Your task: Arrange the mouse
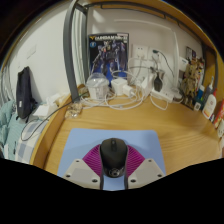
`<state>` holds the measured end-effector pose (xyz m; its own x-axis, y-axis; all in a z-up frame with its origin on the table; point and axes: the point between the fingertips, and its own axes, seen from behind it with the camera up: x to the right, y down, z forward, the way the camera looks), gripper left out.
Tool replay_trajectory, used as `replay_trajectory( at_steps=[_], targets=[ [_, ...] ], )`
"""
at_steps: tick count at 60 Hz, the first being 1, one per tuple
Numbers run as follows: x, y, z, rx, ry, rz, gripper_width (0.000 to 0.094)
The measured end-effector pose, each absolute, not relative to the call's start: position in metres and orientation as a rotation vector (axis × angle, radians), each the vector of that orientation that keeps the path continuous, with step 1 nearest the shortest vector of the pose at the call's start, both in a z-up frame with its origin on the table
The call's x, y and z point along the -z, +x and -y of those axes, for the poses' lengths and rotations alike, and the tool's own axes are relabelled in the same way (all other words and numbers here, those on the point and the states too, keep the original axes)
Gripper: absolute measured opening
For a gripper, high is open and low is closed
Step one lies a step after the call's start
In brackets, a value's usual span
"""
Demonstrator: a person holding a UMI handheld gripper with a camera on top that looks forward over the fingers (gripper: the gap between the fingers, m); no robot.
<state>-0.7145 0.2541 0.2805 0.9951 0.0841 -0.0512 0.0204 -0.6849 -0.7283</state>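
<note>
Gripper view, hand-held gripper (114, 171) clamped on black mouse (114, 154), blue mat (80, 142) beneath

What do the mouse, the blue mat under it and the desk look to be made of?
The mouse, between the gripper's fingers, looks like matte black plastic with no glare. The blue mat looks like soft fabric or foam, flat and dull. The desk looks like wood or wood laminate, warm brown with a faint sheen.

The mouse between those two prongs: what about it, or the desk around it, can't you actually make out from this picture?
- Mouse, gripper view: its near end is hidden behind the gripper; whether the fingers touch it is unclear.
- Blue mat: near edge hidden by the fingers.
- Poster lettering: too small to read.
- Cables by the wall: too tangled to trace.
</note>
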Motion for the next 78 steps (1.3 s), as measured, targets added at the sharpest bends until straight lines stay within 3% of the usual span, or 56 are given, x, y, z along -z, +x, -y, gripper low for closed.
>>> replay_trajectory(
  at_steps=[7, 18, 23, 28, 35, 47, 54, 66, 78],
  targets=[
    [-0.274, -0.714, -0.253, -0.083, -2.314, 0.086, 0.028],
    [-0.273, -0.712, -0.25, -0.117, -2.316, 0.04, 0.0469],
    [-0.279, -0.705, -0.246, -0.113, -2.353, 0.007, 0.0737],
    [-0.305, -0.694, -0.245, -0.095, -2.336, 0.005, 0.0855],
    [-0.365, -0.678, -0.246, -0.108, -2.282, 0.007, 0.0856],
    [-0.502, -0.617, -0.243, -0.085, -2.103, -0.027, 0.0867],
    [-0.559, -0.575, -0.232, -0.067, -2.037, -0.054, 0.0865],
    [-0.606, -0.506, -0.203, -0.041, -1.991, -0.091, 0.0857],
    [-0.598, -0.446, -0.176, -0.027, -2.008, -0.117, 0.0853]
  ],
)
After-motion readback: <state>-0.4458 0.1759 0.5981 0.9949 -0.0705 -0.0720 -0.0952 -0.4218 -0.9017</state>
